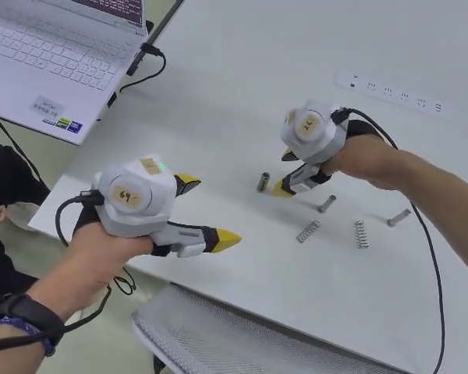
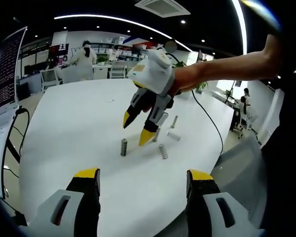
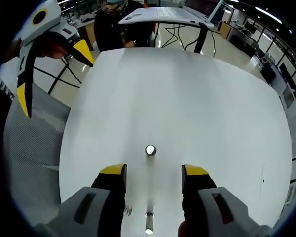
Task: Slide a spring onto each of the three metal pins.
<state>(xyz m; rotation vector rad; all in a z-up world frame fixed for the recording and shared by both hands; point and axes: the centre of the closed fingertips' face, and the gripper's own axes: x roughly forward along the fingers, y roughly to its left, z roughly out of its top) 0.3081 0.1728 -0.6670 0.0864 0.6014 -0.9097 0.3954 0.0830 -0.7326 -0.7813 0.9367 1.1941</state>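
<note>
white, yellow-tipped left gripper (image 1: pixel 207 212) hovers at the white table's (image 1: pixel 242 93) near edge, jaws apart and empty. an upright silver metal pin (image 1: pixel 263 182) stands just beside the matching right gripper (image 1: pixel 285 173), whose jaws are also apart and empty. further right lie one coiled steel spring (image 1: pixel 308 231), a second spring (image 1: pixel 360 234) and two fallen pins (image 1: pixel 326 203).

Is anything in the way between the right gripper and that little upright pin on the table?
Nothing visible is. The upright pin stands on bare table just ahead of the right gripper, whose jaws are open; the left gripper hangs well off to the side.
</note>
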